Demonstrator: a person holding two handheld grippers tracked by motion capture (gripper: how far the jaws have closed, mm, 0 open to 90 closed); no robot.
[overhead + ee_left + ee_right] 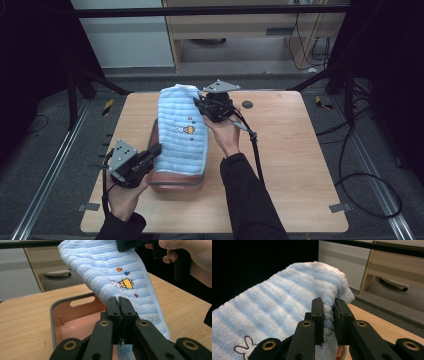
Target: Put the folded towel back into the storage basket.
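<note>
The left hand-held gripper (156, 150) has its jaws pinched tight on the near edge of a blue-and-white striped towel (182, 131), with cloth squeezed between the pads. The right hand-held gripper (198, 104) is clamped narrow on the towel's far end, a fold of terry caught between its jaws and lifted above the tabletop (290, 150). The towel hangs stretched between the two, draped over a pink tub (175, 181) with a grey rim and a cut-out handle. In the left gripper view the part of the tub's inside (75, 325) that the towel leaves open is bare.
</note>
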